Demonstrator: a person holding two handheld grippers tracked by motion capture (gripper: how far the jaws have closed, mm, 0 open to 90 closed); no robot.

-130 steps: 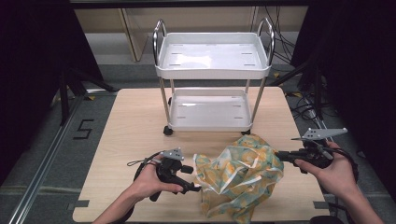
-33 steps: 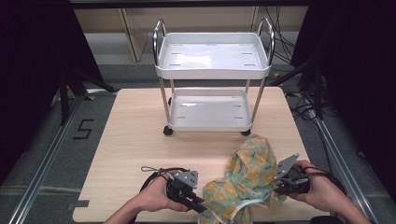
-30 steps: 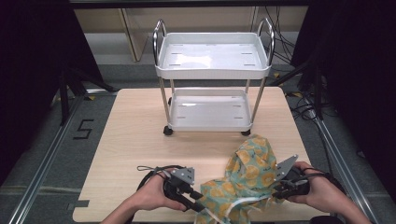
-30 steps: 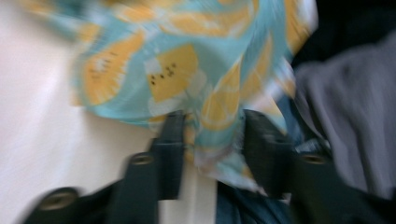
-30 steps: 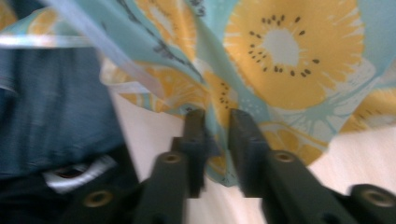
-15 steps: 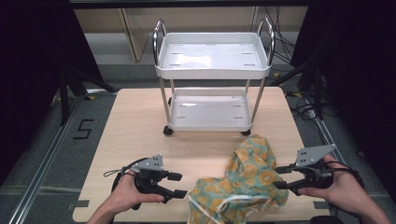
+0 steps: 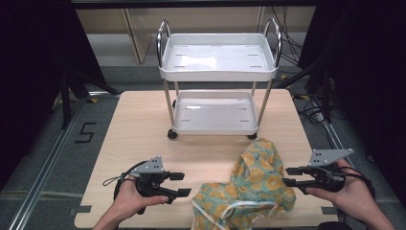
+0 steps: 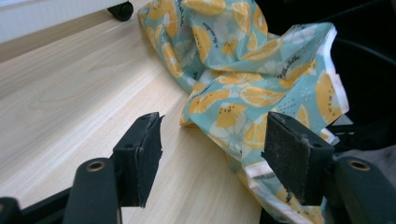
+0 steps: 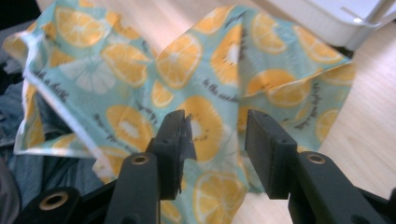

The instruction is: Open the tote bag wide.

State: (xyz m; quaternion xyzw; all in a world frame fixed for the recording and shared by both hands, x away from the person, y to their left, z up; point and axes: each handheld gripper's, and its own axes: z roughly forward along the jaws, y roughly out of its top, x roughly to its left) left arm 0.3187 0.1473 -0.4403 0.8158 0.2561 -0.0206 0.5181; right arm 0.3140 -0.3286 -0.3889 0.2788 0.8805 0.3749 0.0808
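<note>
My left claw (image 7: 181,184) is released, nothing between its pads, and it points across the counter (image 7: 143,120) at the cloth (image 7: 253,184), close to its near fold but apart from it. In the left gripper view the hem (image 8: 261,172) lies just beyond the right-hand pad (image 8: 289,154), untouched. That claw has just been opening. My right claw (image 7: 291,176) is also released; it opened and has then been narrowing a little, with no cloth in the gap. It sits just beside the cloth's right flank, tips aimed at it.

The cloth, teal with orange slices, is heaped in loose folds at the near edge of the counter, between my two claws, its lower part spilling over the edge toward me. Beyond it stands a white cart (image 7: 218,72), one wheel (image 8: 120,9) near the cloth's far tip.

I judge the step to be a fresh grip for spreading or folding. To do it well I should pick true corners or the white-trimmed hem, not a bunched fold. I'd slide one pad under a single layer, pinch firmly, then lift both sides together so the cloth hangs free. I should also steer clear of the cart.
</note>
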